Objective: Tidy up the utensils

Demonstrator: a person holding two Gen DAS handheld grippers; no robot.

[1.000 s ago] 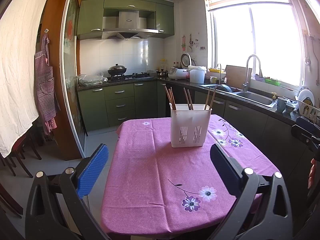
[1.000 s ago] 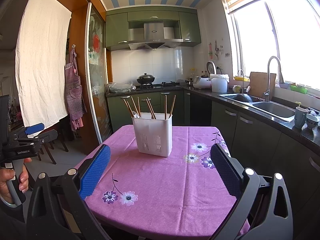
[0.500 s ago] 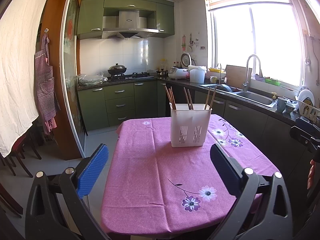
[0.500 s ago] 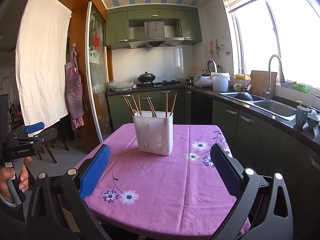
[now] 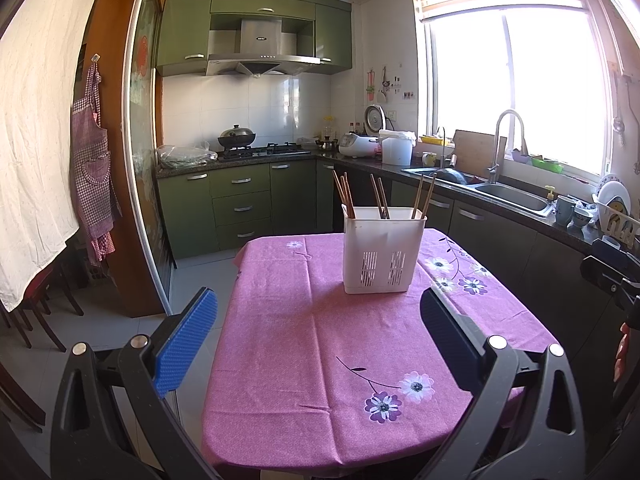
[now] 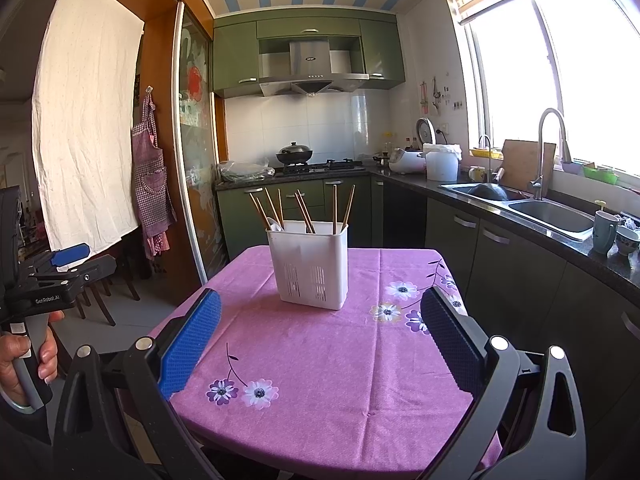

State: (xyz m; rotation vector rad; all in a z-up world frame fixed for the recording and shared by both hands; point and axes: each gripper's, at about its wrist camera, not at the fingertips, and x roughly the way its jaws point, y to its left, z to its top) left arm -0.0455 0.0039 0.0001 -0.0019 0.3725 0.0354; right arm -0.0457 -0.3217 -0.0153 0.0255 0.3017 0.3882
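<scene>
A white slotted utensil holder stands upright on the table with the purple flowered cloth; it also shows in the right wrist view. Several wooden chopsticks stand in it, leaning apart. My left gripper is open and empty, held above the table's near edge, well short of the holder. My right gripper is open and empty, likewise short of the holder. The left gripper also shows at the right wrist view's left edge.
A dark counter with a sink and faucet runs along the right. A stove with a wok is at the back. Chairs stand at the left. A mug sits on the counter.
The right gripper has moved slightly forward toward the table, so the holder looks a little nearer. The left gripper has barely moved. Both stay open.
</scene>
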